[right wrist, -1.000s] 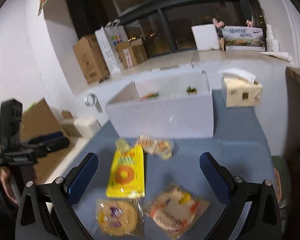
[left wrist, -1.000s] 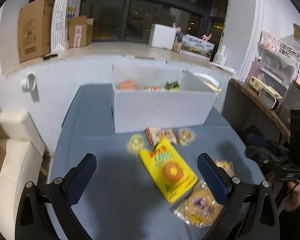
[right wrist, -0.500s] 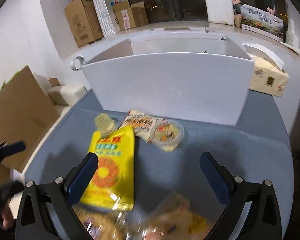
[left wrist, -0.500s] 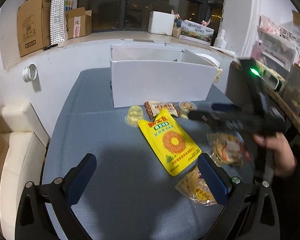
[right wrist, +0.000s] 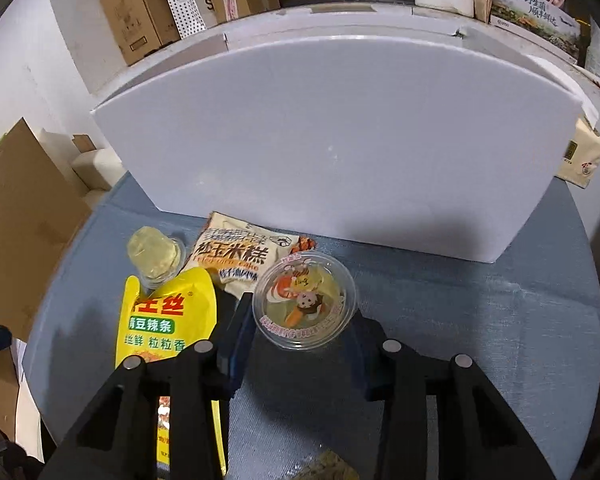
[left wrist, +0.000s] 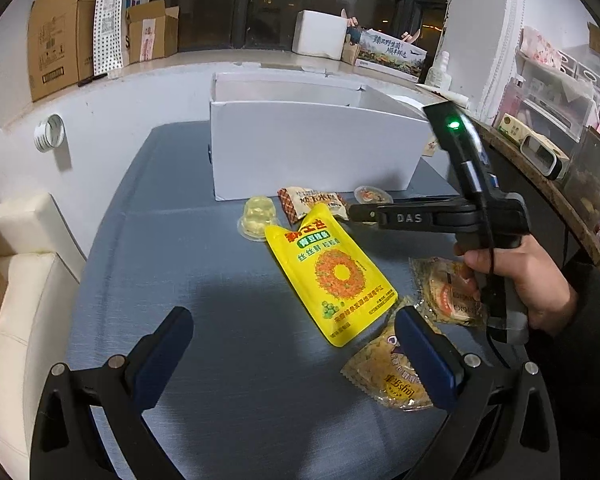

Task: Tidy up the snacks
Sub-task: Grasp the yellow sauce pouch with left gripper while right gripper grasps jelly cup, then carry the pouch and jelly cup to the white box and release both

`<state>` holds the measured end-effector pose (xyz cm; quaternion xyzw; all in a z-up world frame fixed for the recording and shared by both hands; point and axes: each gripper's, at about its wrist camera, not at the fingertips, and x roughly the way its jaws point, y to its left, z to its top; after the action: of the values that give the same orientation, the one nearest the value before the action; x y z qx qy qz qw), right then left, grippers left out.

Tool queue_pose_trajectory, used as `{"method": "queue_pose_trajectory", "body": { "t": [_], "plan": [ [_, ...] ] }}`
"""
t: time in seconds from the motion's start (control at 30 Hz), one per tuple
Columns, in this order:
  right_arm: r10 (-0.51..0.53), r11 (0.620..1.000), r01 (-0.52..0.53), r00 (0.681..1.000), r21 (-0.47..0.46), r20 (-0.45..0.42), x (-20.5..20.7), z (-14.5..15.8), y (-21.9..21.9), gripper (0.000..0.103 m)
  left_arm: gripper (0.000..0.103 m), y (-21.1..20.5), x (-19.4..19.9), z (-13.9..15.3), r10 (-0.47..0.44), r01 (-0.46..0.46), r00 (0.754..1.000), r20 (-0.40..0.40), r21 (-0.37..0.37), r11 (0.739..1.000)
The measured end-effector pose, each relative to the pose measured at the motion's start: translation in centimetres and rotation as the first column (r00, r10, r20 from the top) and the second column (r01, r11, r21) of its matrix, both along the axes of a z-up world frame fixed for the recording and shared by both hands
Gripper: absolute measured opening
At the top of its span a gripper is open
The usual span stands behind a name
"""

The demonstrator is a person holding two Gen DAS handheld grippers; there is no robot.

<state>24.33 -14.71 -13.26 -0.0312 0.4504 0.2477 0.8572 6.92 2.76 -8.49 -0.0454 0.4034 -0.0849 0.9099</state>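
Note:
A white box (left wrist: 311, 152) stands at the back of the blue table (left wrist: 180, 264). Before it lie a yellow pouch (left wrist: 331, 272), a corn cake pack (left wrist: 311, 202), a pale jelly cup (left wrist: 256, 216) and a printed jelly cup (right wrist: 303, 300). My right gripper (right wrist: 301, 340) has closed around the printed jelly cup, one pad on each side; it shows in the left wrist view (left wrist: 363, 214) too. My left gripper (left wrist: 296, 344) is open and empty, above the near table. Two wrapped pastries (left wrist: 387, 372) (left wrist: 447, 292) lie at the right.
The box (right wrist: 339, 152) fills the right wrist view just ahead. A tissue pack (right wrist: 579, 156) sits beside it on the right. A cream sofa (left wrist: 16, 280) is left of the table, a wooden shelf (left wrist: 539, 176) on the right.
My right gripper moved forward and down to the printed jelly cup and its jaws closed around it. My left gripper stayed open and shifted little.

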Motion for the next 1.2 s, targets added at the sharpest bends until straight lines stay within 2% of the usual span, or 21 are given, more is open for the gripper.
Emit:
{"method": "queue_pose_trajectory", "body": {
  "t": [0.27, 0.5, 0.67, 0.77, 0.87, 0.9, 0.93, 1.03, 1.2],
  "plan": [
    [0.005, 0.996, -0.012, 0.997, 0.091, 0.078, -4.3, 4.3, -2.8, 0.045, 0.103, -1.5, 3.4, -1.3, 0.012, -0.013, 0.997, -0.079, -0.006, 1.0],
    [-0.061, 0.988, 0.038, 0.987, 0.151, 0.151, -9.7, 7.5, -7.4, 0.045, 0.103, -4.6, 8.2, -3.1, 0.044, -0.035, 0.988, -0.147, 0.063, 0.997],
    [-0.1, 0.981, 0.069, 0.981, 0.179, 0.169, -12.2, 7.4, -9.3, 0.045, 0.103, -6.0, 10.7, -5.0, 0.086, -0.067, 0.978, -0.191, 0.105, 0.992],
    [-0.114, 0.979, 0.082, 0.979, 0.186, 0.172, -12.7, 7.0, -9.4, 0.045, 0.1, -7.2, 11.8, -6.0, 0.101, -0.066, 0.974, -0.202, 0.172, 0.983],
    [-0.12, 0.978, 0.09, 0.98, 0.188, 0.158, -12.7, 6.4, -9.5, 0.045, 0.08, -7.4, 11.9, -6.1, 0.107, -0.077, 0.978, -0.179, 0.17, 0.982],
    [-0.12, 0.977, 0.09, 0.982, 0.194, 0.148, -12.7, 6.2, -9.6, 0.045, 0.06, -7.2, 11.8, -5.8, 0.118, -0.088, 0.978, -0.169, 0.177, 0.98],
    [-0.121, 0.974, 0.091, 0.983, 0.207, 0.135, -12.7, 6.0, -9.7, 0.045, 0.049, -7.0, 11.6, -5.5, 0.112, -0.085, 0.98, -0.162, 0.168, 0.982],
    [-0.12, 0.973, 0.088, 0.982, 0.214, 0.143, -12.9, 6.0, -9.5, 0.045, 0.036, -6.0, 11.1, -4.8, 0.086, -0.069, 0.985, -0.151, 0.111, 0.991],
    [-0.108, 0.976, 0.075, 0.982, 0.204, 0.155, -13.2, 6.0, -8.9, 0.045, 0.027, -4.9, 9.7, -4.1, 0.039, -0.03, 0.991, -0.129, 0.072, 0.997]
  ]
}}
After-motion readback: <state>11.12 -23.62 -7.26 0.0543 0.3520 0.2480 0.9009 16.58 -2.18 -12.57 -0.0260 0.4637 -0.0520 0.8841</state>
